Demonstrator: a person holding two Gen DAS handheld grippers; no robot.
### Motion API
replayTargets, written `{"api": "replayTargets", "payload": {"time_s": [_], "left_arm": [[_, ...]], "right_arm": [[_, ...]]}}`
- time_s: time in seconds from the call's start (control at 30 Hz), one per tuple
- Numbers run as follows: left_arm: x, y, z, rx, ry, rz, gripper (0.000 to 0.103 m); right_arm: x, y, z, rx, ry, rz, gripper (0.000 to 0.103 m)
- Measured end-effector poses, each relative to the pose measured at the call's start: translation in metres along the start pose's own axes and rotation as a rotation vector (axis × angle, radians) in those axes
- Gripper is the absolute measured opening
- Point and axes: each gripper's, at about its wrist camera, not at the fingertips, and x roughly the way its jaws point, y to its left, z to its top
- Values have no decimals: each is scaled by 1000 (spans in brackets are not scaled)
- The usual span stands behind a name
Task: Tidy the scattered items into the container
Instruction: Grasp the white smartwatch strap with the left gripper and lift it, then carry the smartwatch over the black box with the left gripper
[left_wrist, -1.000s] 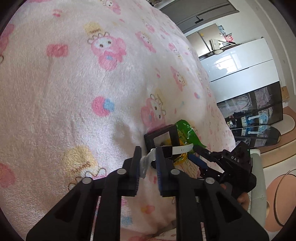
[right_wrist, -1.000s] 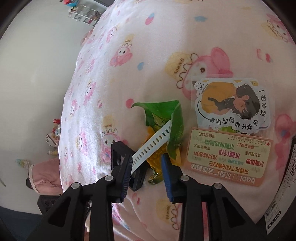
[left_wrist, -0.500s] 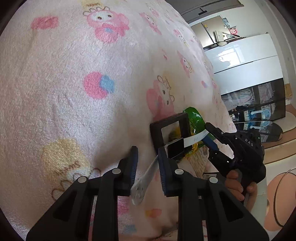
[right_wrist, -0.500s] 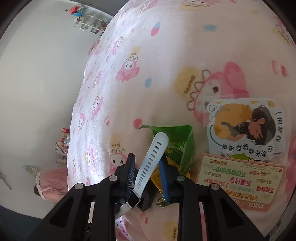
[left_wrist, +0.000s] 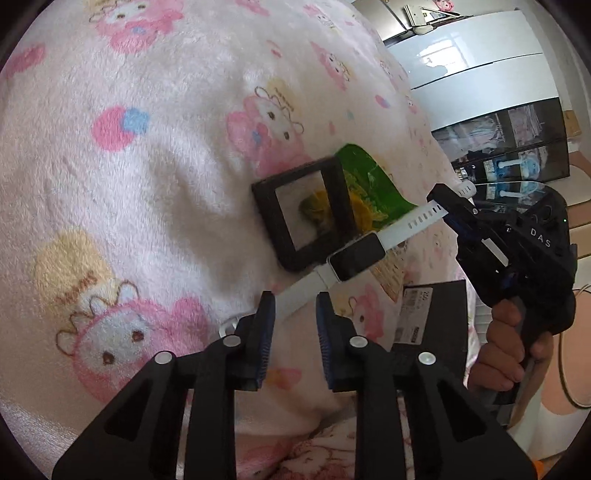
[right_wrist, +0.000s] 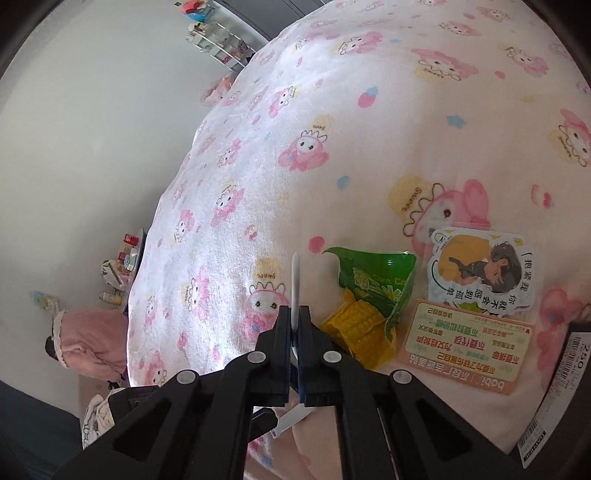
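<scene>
The smartwatch (left_wrist: 356, 254) hangs just above the bed blanket (left_wrist: 147, 166), its white strap clenched in the right claw (right_wrist: 295, 325); the other strap end lies between the left claw's (left_wrist: 295, 317) parted pads, apparently untouched. It looks light, with floppy straps and a hard, scratchable face, so the strap is the safer hold.

Blanket (left_wrist: 155, 206) is fuzzy pink fleece. The smartwatch (left_wrist: 356, 255) has a glossy glass face and matt rubbery white strap. Green snack wrapper (right_wrist: 373, 280) beside it is shiny crinkly plastic; grippers look matt black plastic.
</scene>
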Motion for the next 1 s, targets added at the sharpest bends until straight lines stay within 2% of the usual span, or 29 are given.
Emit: {"api": "replayTargets", "payload": {"time_s": [0.13, 0.23, 0.43, 0.53, 0.57, 0.67, 0.73, 0.77, 0.8, 0.87, 1.0], "left_arm": [[12, 7, -11, 26, 129, -23, 32], [20, 15, -12, -5, 155, -44, 38], [18, 34, 3, -140, 41, -109, 47], [7, 35, 9, -147, -70, -64, 47], [8, 34, 9, -140, -78, -55, 47], [13, 38, 13, -133, -79, -58, 44], [14, 45, 16, -158, -79, -61, 31], [12, 45, 16, -151, -80, -38, 15], [10, 41, 16, -128, -81, -15, 10], [6, 25, 16, -65, -61, -14, 4], [-9, -10, 9, 27, -45, -40, 3]], "right_arm": [[-7, -11, -12, 13, -4, -39, 1], [-11, -18, -27, -8, 23, -86, 2], [-32, -37, -46, 67, -27, -88, 1], [-36, -38, -47, 80, -48, -75, 1], [-37, -38, -47, 81, -55, -71, 1], [-34, -42, -48, 91, -62, -71, 2], [-29, -48, -48, 120, -40, -61, 2], [-28, -48, -47, 124, -37, -53, 2], [-30, -45, -47, 107, -36, -62, 2], [-39, -35, -49, 60, -51, -61, 1], [-59, -24, -53, 53, -87, -41, 1]]}}
